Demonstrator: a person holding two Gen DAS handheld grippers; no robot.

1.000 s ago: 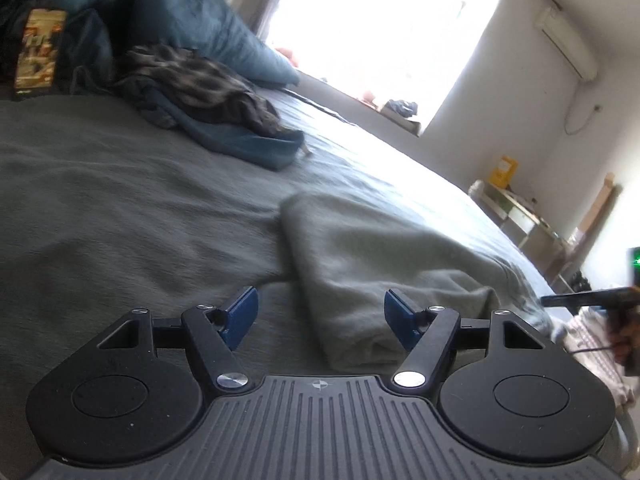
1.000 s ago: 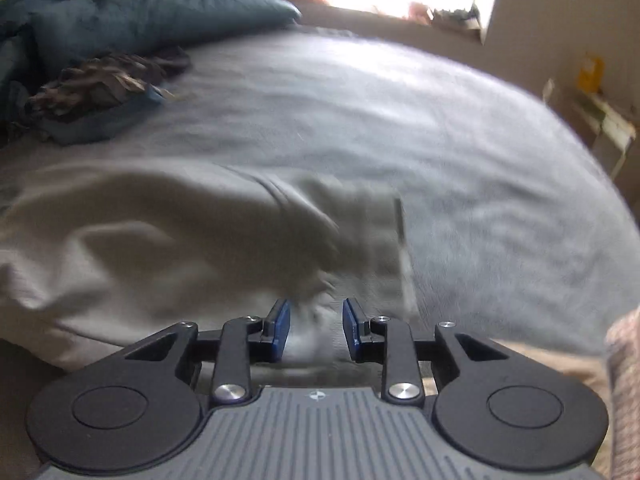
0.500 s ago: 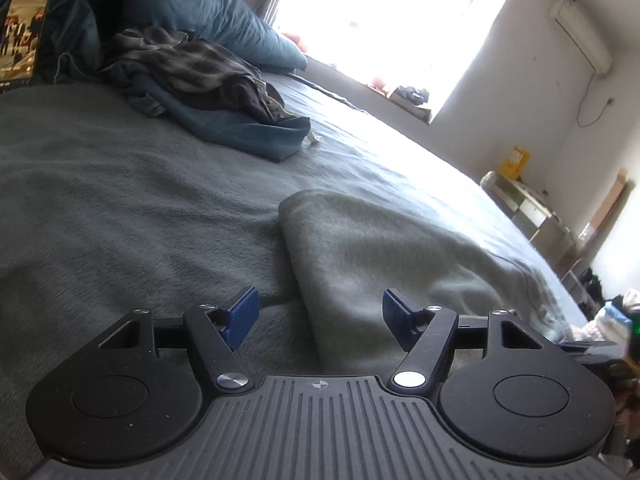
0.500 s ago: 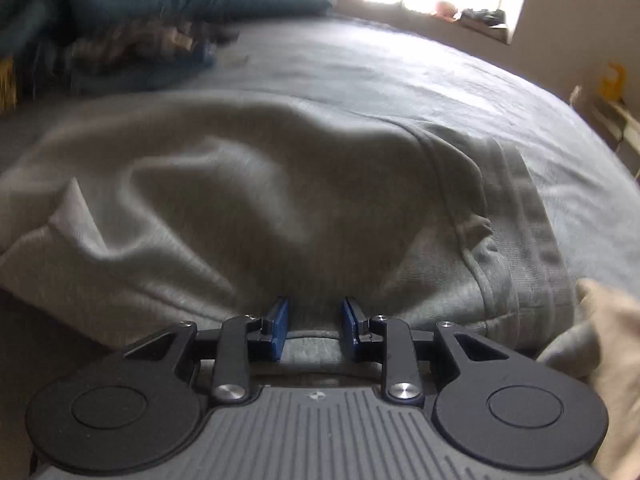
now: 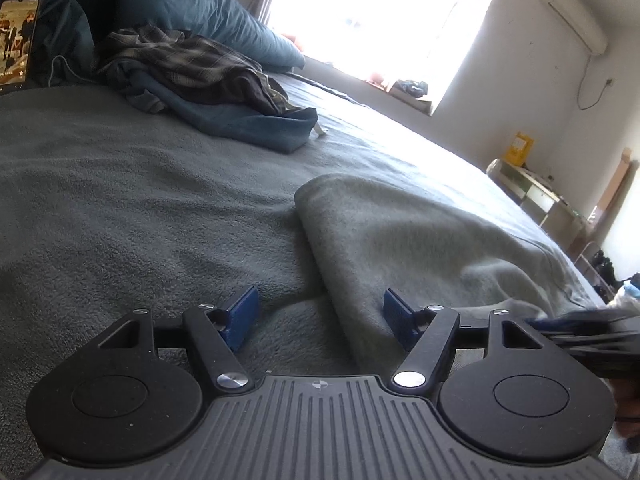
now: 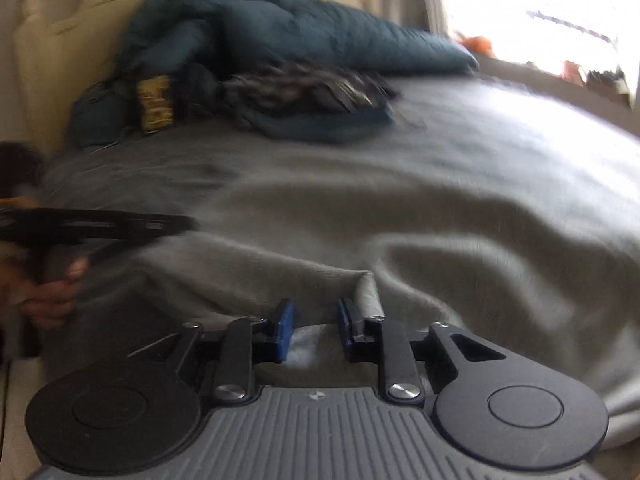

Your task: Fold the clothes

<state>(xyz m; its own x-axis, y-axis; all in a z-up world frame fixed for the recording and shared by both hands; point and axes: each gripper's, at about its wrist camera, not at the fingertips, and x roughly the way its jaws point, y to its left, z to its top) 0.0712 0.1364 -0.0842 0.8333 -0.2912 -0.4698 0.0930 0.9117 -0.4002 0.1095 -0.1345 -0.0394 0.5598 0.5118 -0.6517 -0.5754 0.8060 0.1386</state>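
A pale grey garment lies spread on the bed, one rounded folded edge pointing away from me. My left gripper is open, low over the bed, and its pads straddle the garment's near left edge without touching it. My right gripper is at the garment's near hem. Its jaws are closing with a narrow gap left. Cloth shows in the gap, and a raised fold stands just outside the right pad. In the blurred right wrist view, the left gripper appears at the far left, held by a hand.
The bed is covered by a grey fleece blanket. At its head lie a pile of plaid and blue clothes, a teal duvet and a lit phone. A bright window and shelves are at the right.
The right gripper swung left and down along the garment's near hem, and its jaws narrowed. The left gripper sank slightly towards the garment's left edge and stayed open.
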